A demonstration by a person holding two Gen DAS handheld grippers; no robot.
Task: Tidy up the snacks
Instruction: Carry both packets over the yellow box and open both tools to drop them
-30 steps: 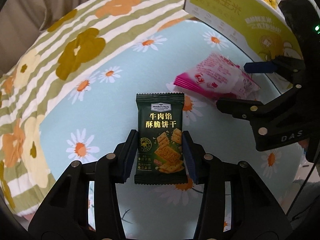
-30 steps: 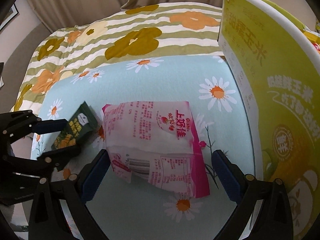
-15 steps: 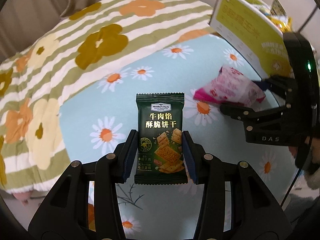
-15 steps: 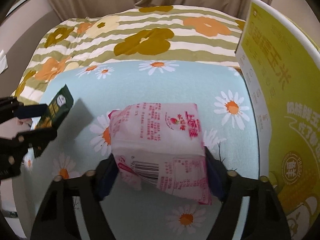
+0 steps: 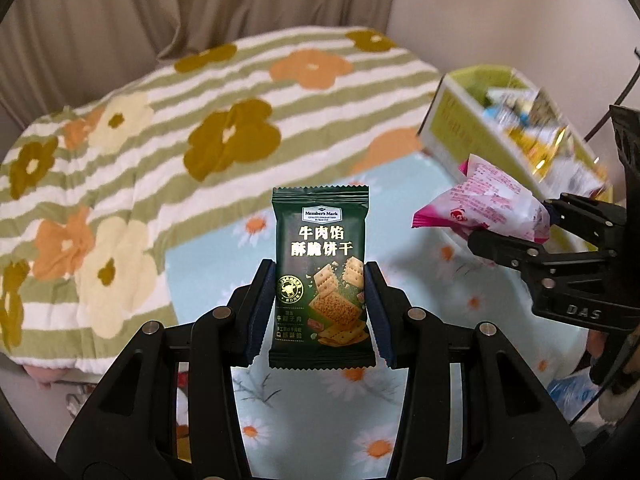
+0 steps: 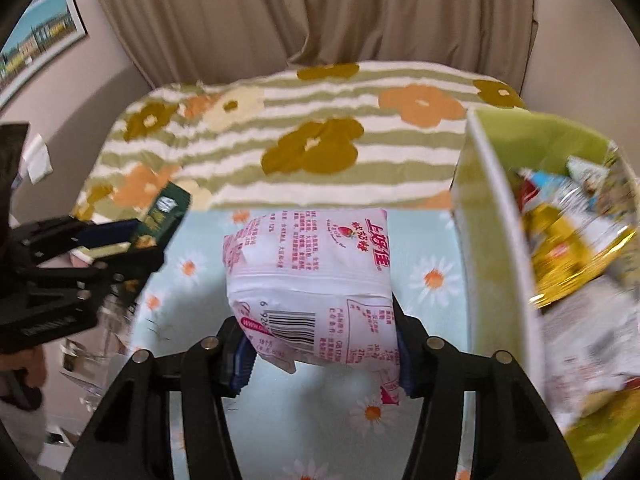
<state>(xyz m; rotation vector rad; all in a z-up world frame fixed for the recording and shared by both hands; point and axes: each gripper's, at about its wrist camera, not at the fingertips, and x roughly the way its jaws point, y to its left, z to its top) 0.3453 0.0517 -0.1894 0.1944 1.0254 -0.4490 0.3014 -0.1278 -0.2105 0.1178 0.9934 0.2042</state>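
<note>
My left gripper (image 5: pixel 320 304) is shut on a dark green cracker packet (image 5: pixel 320 256) and holds it upright above the bed. My right gripper (image 6: pixel 318 340) is shut on a pink and white snack bag (image 6: pixel 308 264), also lifted off the bed. In the left wrist view the right gripper (image 5: pixel 516 232) and its pink bag (image 5: pixel 488 200) are at the right. In the right wrist view the left gripper (image 6: pixel 116 240) with the green packet (image 6: pixel 164 216) is at the left. A yellow-green box (image 6: pixel 492 216) holding several snacks stands to the right.
The bed is covered by a light blue daisy sheet (image 5: pixel 224 280) and a green striped flower blanket (image 5: pixel 160 128). Beige curtains (image 6: pixel 320 12) hang behind. The box also shows in the left wrist view (image 5: pixel 460 120). A framed picture (image 6: pixel 36 36) hangs on the left wall.
Both grippers have risen from the bed with their packets. The right gripper closed on the pink bag and lifted it; the open top of the box has come into view.
</note>
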